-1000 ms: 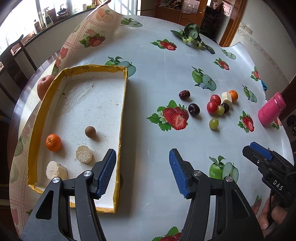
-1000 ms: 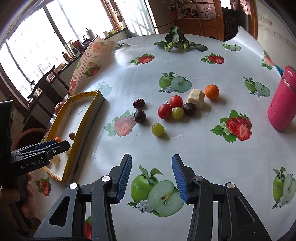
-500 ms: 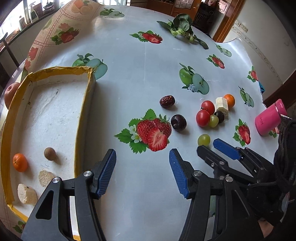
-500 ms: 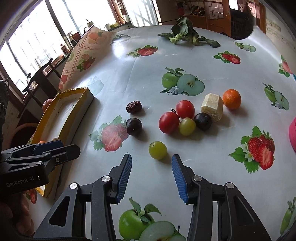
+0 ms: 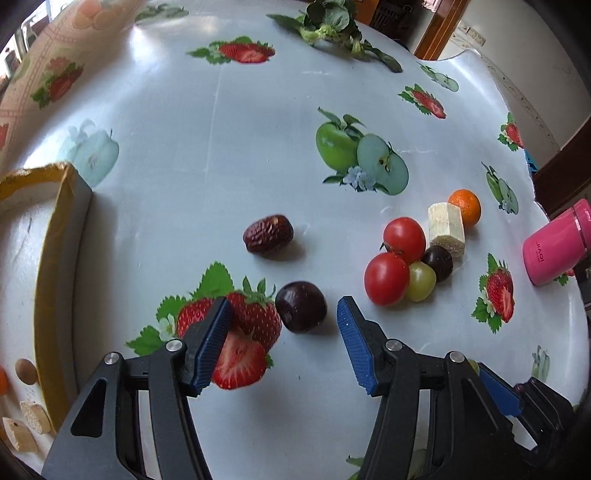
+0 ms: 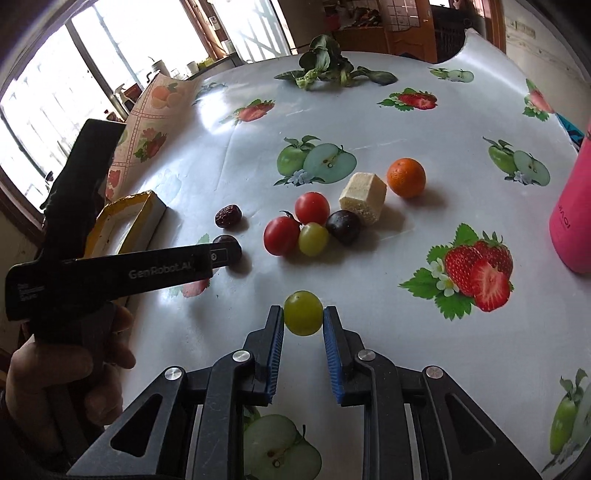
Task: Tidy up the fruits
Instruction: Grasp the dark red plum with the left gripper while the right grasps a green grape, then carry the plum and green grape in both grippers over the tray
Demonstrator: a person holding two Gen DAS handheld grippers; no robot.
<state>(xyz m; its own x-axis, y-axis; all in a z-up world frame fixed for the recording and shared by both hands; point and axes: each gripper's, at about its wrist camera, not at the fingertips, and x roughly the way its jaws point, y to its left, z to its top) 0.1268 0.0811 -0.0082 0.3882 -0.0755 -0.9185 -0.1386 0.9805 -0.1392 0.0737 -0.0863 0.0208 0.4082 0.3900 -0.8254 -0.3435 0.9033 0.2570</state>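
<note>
My right gripper [image 6: 303,319] is shut on a green grape [image 6: 303,312], at table level. My left gripper [image 5: 282,325] is open, with a dark plum [image 5: 301,307] just ahead between its fingertips, untouched. A wrinkled red date [image 5: 268,233] lies beyond it. To the right is a cluster: two red tomatoes [image 5: 386,278], a green grape [image 5: 420,281], a dark plum [image 5: 439,263], a pale sugarcane chunk [image 5: 446,229] and a small orange [image 5: 465,207]. The yellow-rimmed tray [image 5: 55,266] at the left holds a brown longan [image 5: 26,370] and pale chunks [image 5: 35,417].
A pink bottle [image 5: 557,246] lies at the right edge of the table. Leafy greens [image 5: 332,26] lie at the far side. The fruit-print tablecloth [image 5: 229,122] covers the table. The left gripper [image 6: 218,256] crosses the left of the right wrist view.
Both grippers moved forward toward the fruit. My right gripper closed on the lone green grape. My left gripper came up to the dark plum and stayed open.
</note>
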